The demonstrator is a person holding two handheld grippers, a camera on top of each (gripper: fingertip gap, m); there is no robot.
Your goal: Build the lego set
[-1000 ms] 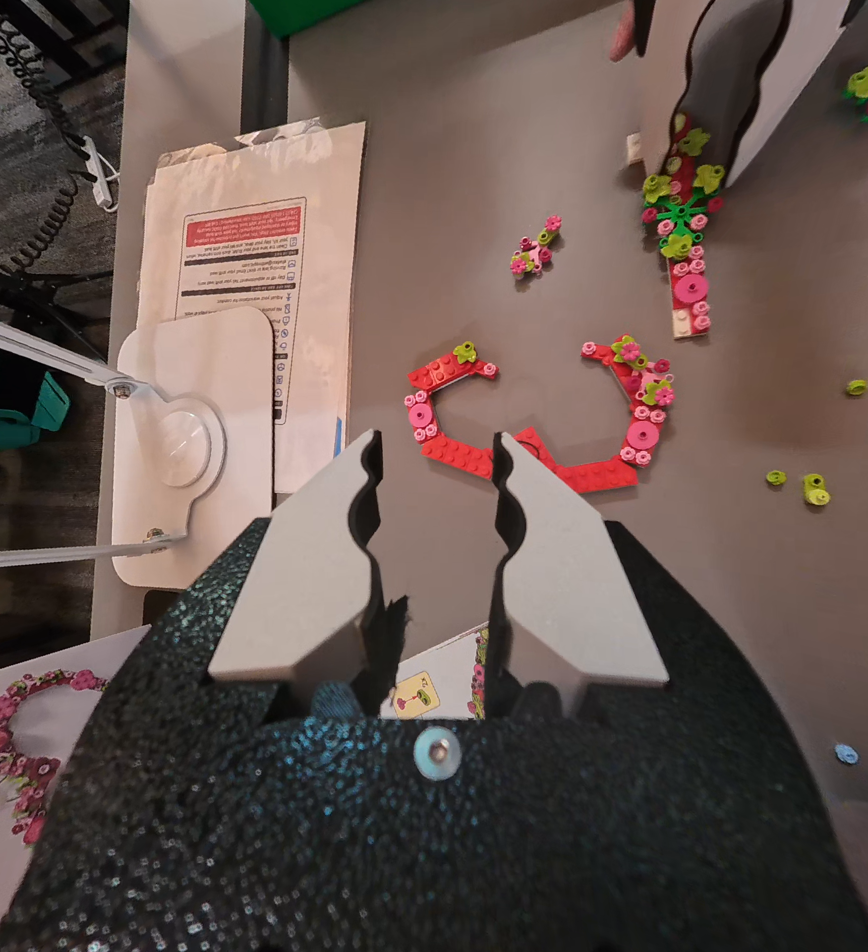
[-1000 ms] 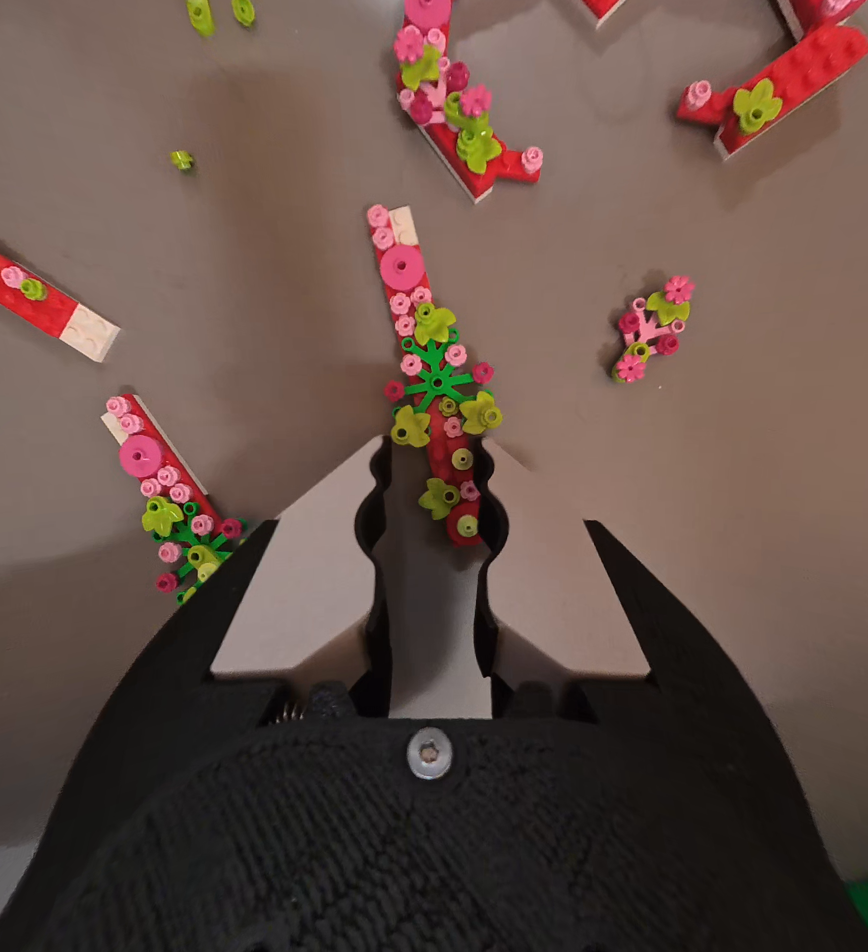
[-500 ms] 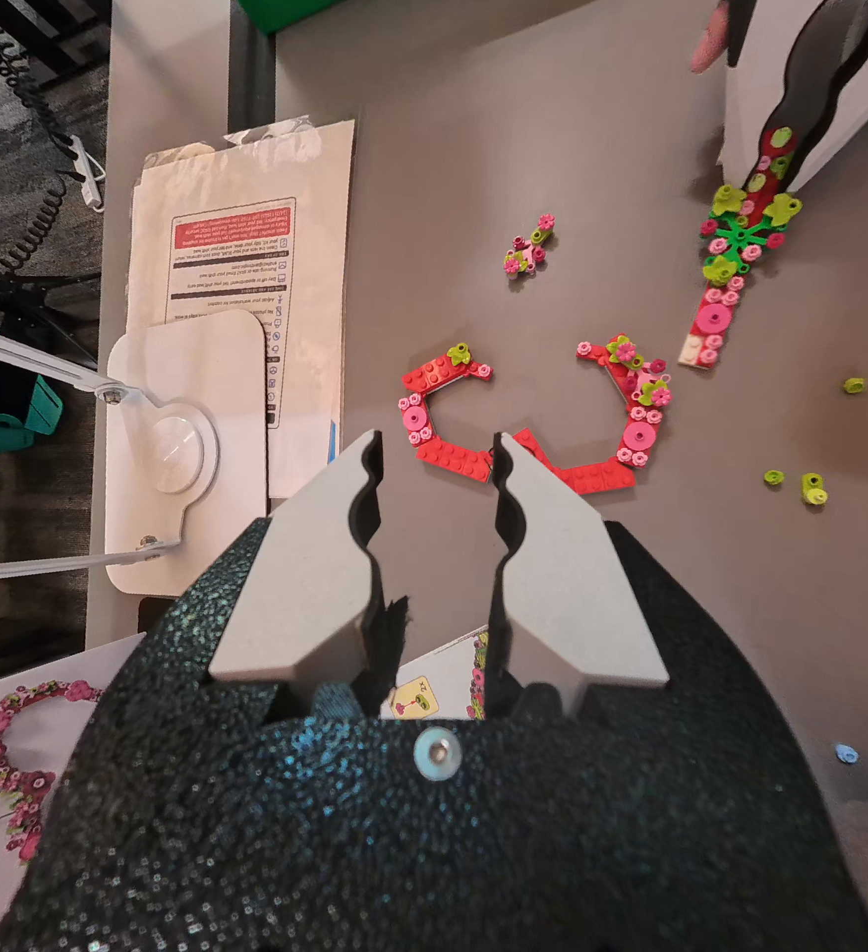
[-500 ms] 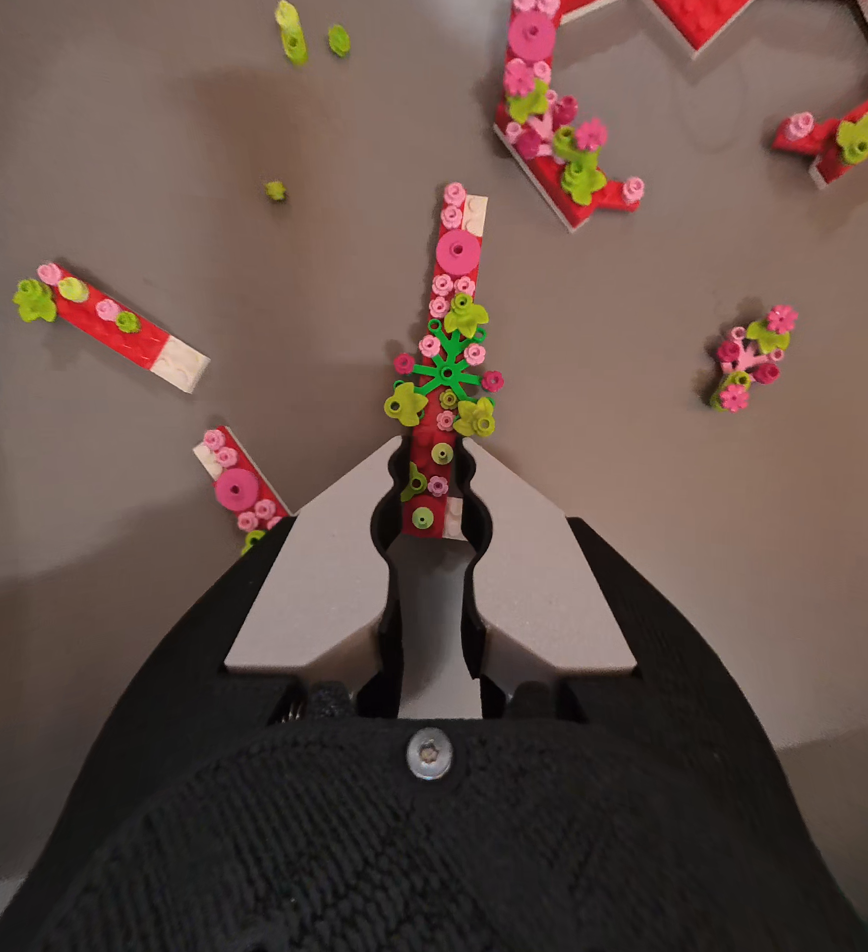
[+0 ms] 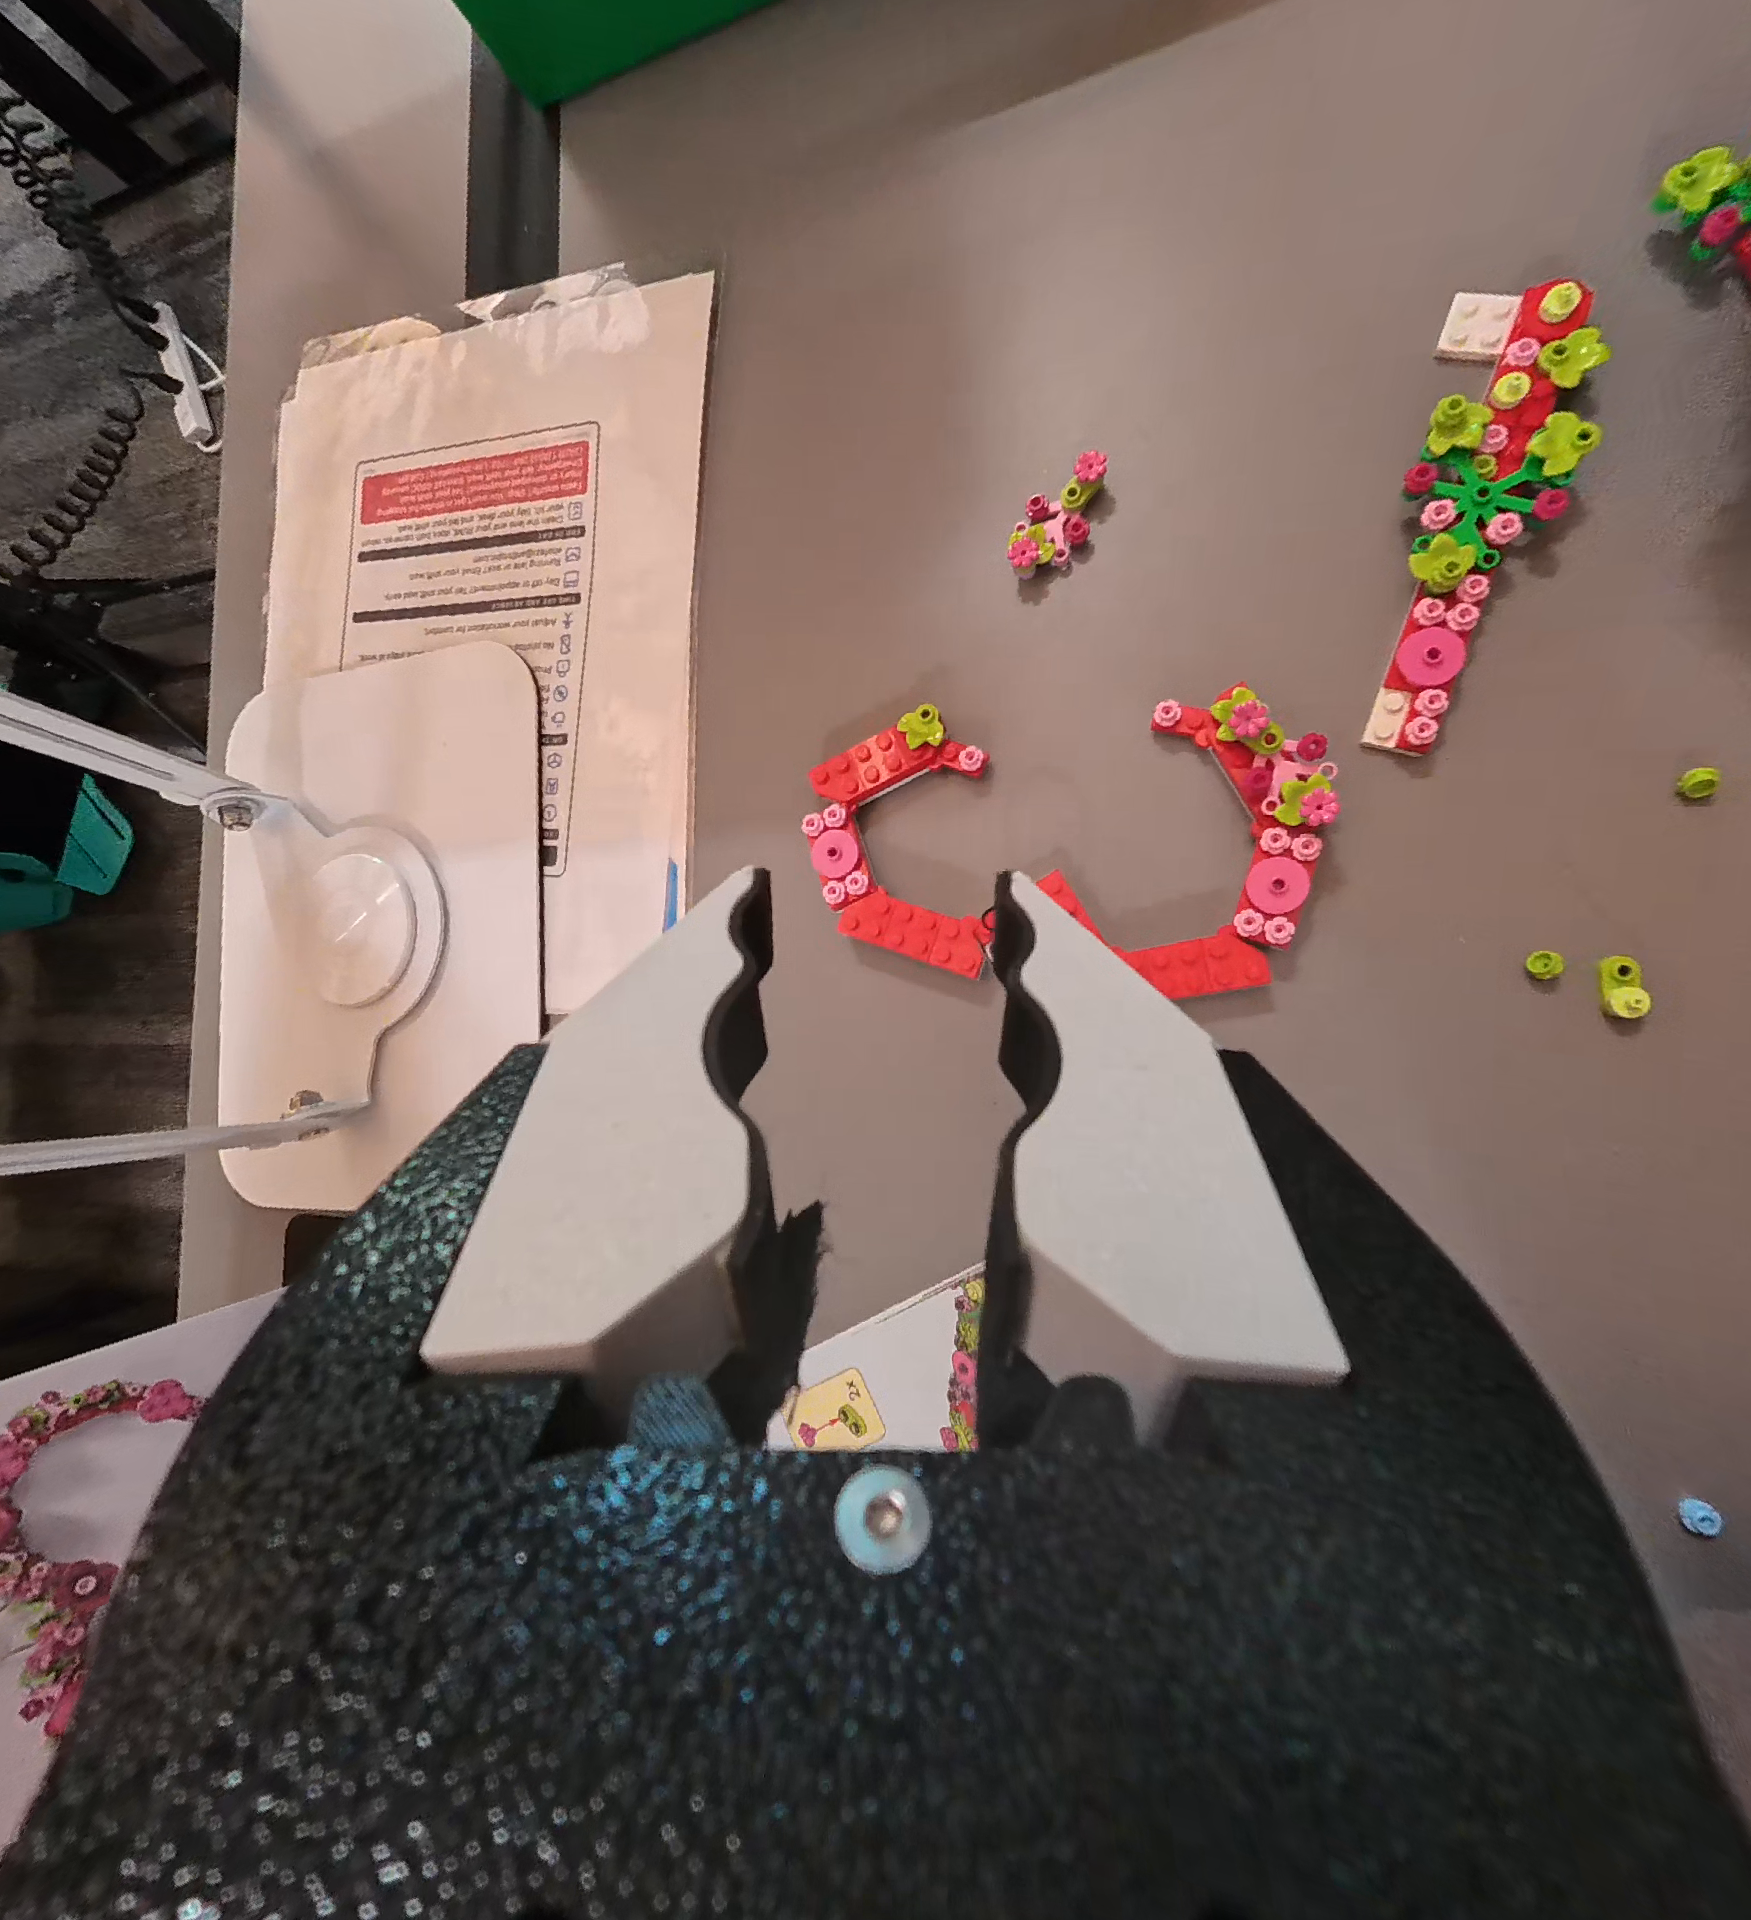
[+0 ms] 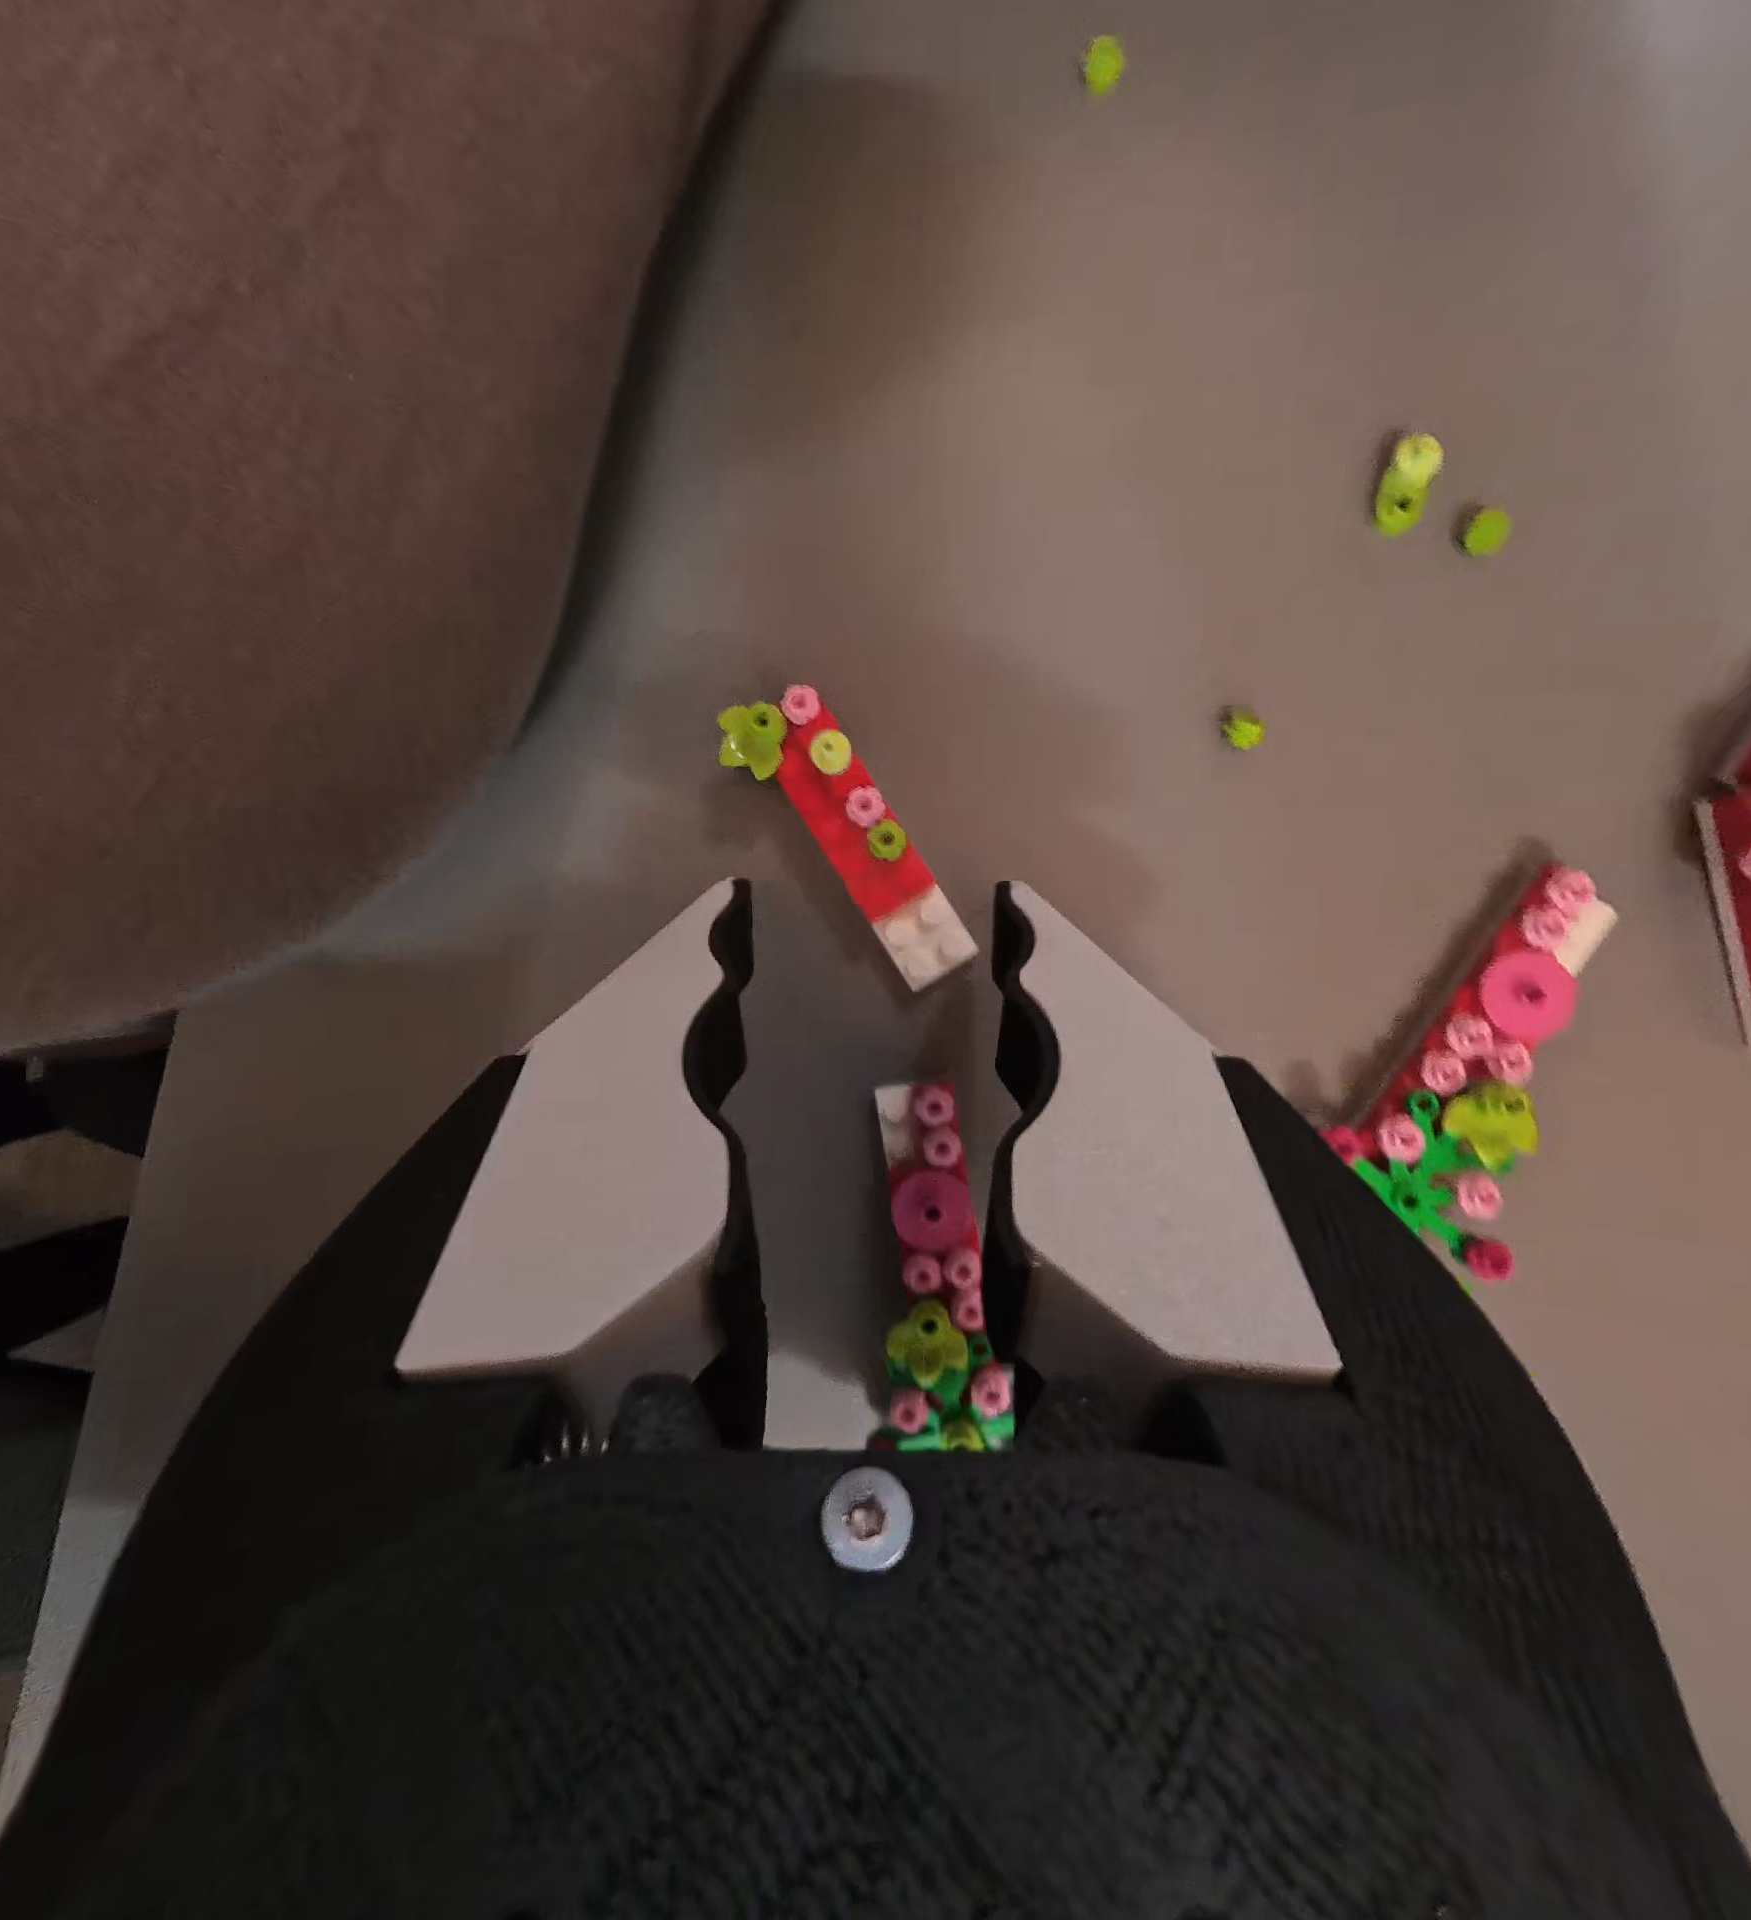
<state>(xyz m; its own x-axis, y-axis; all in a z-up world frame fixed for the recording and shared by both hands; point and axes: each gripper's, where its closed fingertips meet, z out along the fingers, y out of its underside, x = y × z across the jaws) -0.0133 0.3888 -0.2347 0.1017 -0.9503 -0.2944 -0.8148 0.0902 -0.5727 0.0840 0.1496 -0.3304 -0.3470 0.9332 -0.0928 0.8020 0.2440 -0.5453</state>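
Note:
In the left wrist view my left gripper (image 5: 881,914) is open and empty above the table, its tips just before an open red Lego ring (image 5: 897,920) with pink flowers. A long red flower strip (image 5: 1473,520) lies at the far right. In the right wrist view my right gripper (image 6: 871,914) is open and holds nothing. A red strip with a white end (image 6: 855,831) lies just beyond its tips. A second flower strip (image 6: 928,1226) lies on the table under the gap, close to the right finger. The long flower strip (image 6: 1473,1060) lies to the right.
A paper sheet (image 5: 497,582) and a white lamp base (image 5: 362,914) lie left of the ring. A small flower cluster (image 5: 1053,514) and loose lime pieces (image 5: 1619,987) are scattered. The instruction booklet (image 5: 19,1507) lies at lower left. A brown soft mass (image 6: 227,416) fills the right view's upper left. Between my right fingertips and the brown soft mass (image 6: 227,416) there is roughly 9 cm.
My right gripper opened, let go of the long flower strip and swung away to the left over the other strips. The strip was turned on the table. My left gripper hardly moved.

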